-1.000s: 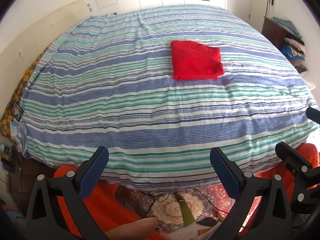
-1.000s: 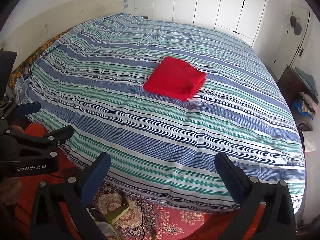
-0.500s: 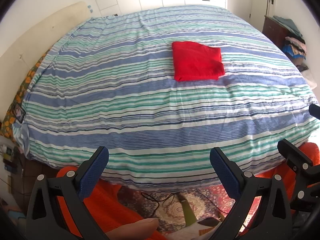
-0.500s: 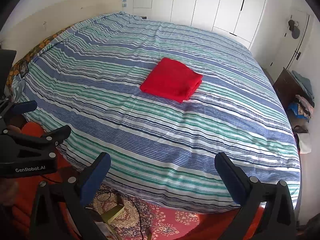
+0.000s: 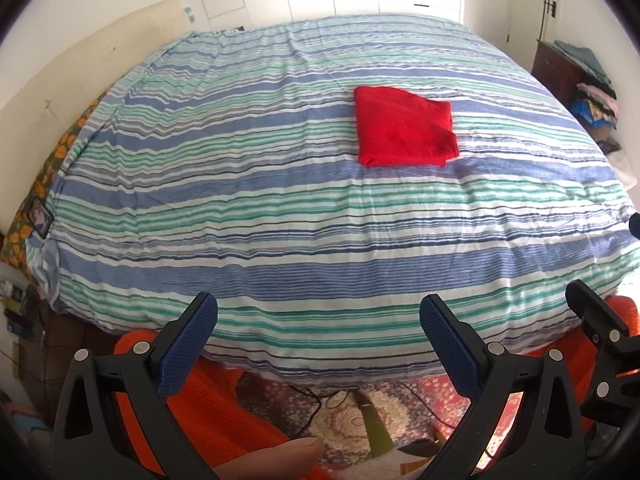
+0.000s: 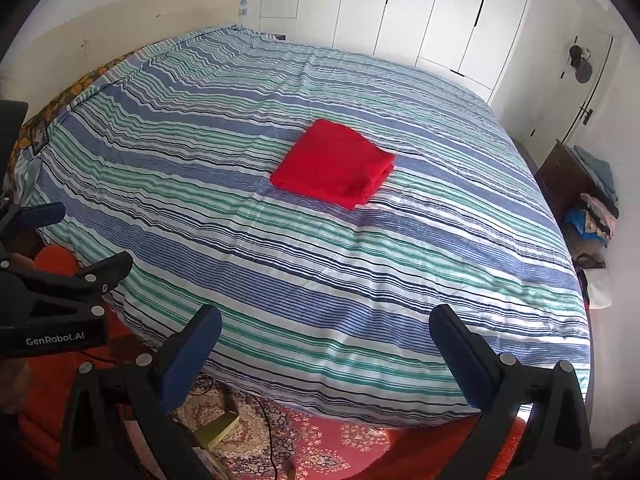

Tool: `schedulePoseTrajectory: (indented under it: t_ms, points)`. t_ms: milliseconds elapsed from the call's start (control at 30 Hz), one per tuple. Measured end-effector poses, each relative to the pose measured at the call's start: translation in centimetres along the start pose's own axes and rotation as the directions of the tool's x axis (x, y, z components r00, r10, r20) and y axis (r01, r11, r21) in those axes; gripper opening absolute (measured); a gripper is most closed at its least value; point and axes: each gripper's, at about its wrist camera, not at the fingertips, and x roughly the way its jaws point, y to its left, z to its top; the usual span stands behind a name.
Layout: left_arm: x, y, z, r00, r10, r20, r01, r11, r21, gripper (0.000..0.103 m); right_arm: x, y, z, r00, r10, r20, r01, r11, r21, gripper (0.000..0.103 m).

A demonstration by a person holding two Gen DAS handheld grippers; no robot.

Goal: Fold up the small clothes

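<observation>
A red garment [image 5: 404, 126] lies folded into a compact, roughly square bundle on the striped bedspread [image 5: 280, 220], past the middle of the bed; in the left wrist view it sits at about one o'clock from the frame's centre, in the right wrist view at about twelve o'clock [image 6: 334, 162]. The left gripper [image 5: 318, 330] hangs over the near edge of the bed at six o'clock with its jaws spread wide and nothing between them; the right gripper [image 6: 325, 340] is likewise splayed and empty, well apart from the cloth. The bundle looks like soft knit or jersey, light and limp, with several layers stacked; its right-hand edge in the right wrist view shows the rounded fold and the layered ends. Judging from that, it would sag and fall open if lifted by a single top layer, so the safest hold is across the whole thickness at a folded edge or corner, pinching all the layers together, ideally with one gripper at each of two adjacent corners. The fabric should not be slippery against the blue pads [image 6: 192, 354], and nothing about it is fragile. The fold appears finished.
</observation>
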Motion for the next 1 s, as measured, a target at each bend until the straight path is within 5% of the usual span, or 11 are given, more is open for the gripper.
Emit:
schedulePoseTrajectory:
  t_ms: [1000]
  points:
    - [0.6, -1.1, -0.1, 0.999, -0.031, -0.027, 0.031, 0.999, 0.014, 0.101, 0.7, -1.1, -0.1, 0.999, -0.047, -0.008, 0.047, 0.999, 0.002, 0.102]
